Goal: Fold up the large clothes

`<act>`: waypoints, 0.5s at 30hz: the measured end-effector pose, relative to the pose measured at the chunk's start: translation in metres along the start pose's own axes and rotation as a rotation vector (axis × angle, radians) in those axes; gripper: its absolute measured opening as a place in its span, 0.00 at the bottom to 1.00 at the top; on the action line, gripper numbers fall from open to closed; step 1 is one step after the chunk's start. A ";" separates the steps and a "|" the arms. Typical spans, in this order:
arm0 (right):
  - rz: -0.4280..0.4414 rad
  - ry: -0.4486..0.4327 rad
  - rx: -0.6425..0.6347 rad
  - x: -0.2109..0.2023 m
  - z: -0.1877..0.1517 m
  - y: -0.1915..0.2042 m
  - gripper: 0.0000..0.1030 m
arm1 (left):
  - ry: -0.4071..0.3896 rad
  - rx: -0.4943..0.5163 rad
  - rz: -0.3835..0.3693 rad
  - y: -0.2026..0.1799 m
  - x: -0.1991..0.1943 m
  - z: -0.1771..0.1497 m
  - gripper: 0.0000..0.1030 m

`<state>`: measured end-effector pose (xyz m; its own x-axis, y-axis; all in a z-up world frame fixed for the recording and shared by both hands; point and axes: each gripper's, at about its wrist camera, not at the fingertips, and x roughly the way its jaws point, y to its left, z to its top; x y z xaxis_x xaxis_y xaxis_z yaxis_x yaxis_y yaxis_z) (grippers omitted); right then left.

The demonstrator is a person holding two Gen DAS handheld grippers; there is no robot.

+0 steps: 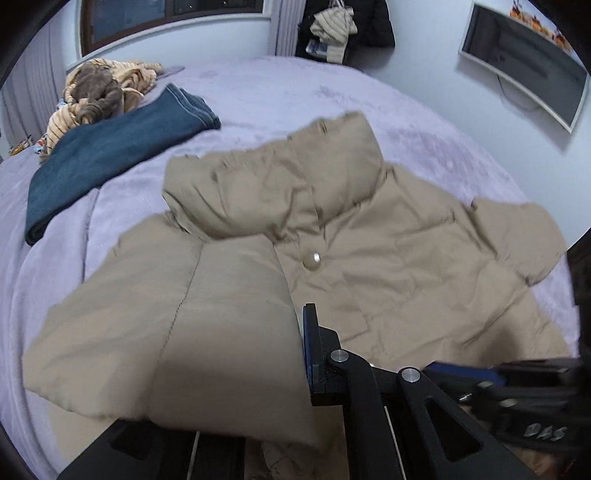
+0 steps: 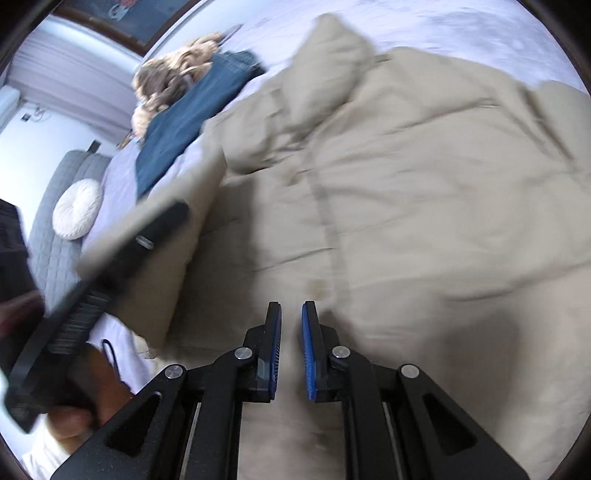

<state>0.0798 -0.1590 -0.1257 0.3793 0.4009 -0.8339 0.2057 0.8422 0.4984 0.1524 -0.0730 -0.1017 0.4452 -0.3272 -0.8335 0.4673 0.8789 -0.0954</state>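
Observation:
A beige puffer jacket [image 1: 388, 258] lies front up on the lilac bed [image 1: 277, 88], collar towards the far side, with one snap button [image 1: 312, 260] showing. My left gripper [image 1: 301, 332] is shut on the jacket's sleeve [image 1: 207, 332], which it holds across the jacket's front. The cloth hides one of its fingers. In the right wrist view the left gripper [image 2: 173, 218] is a blurred black bar in a person's hand [image 2: 74, 398]. My right gripper [image 2: 291, 332] hovers over the jacket [image 2: 424, 184], its blue pads a narrow gap apart with nothing between them. It also shows blurred as the right gripper [image 1: 458, 369].
Folded blue jeans [image 1: 110, 155] and a tan striped heap of cloth [image 1: 99, 92] lie at the bed's far left. A screen [image 1: 524, 62] hangs on the wall, and clothes [image 1: 340, 29] hang behind the bed. A round white cushion [image 2: 77, 208] rests against grey quilted padding [image 2: 48, 258].

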 end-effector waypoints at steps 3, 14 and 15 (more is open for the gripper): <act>-0.023 0.010 0.037 -0.008 -0.002 -0.022 0.12 | 0.045 0.042 0.054 -0.010 0.021 -0.020 0.08; -0.013 0.017 0.001 -0.018 0.003 -0.041 0.16 | -0.077 -0.044 0.070 0.021 -0.058 -0.044 1.00; -0.014 0.020 -0.032 -0.020 0.005 -0.035 0.22 | -0.090 -0.073 0.090 0.034 -0.070 -0.049 1.00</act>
<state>0.0693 -0.1976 -0.1254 0.3584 0.3954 -0.8457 0.1815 0.8591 0.4785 0.1000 -0.0027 -0.0728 0.5507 -0.2729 -0.7889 0.3674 0.9278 -0.0645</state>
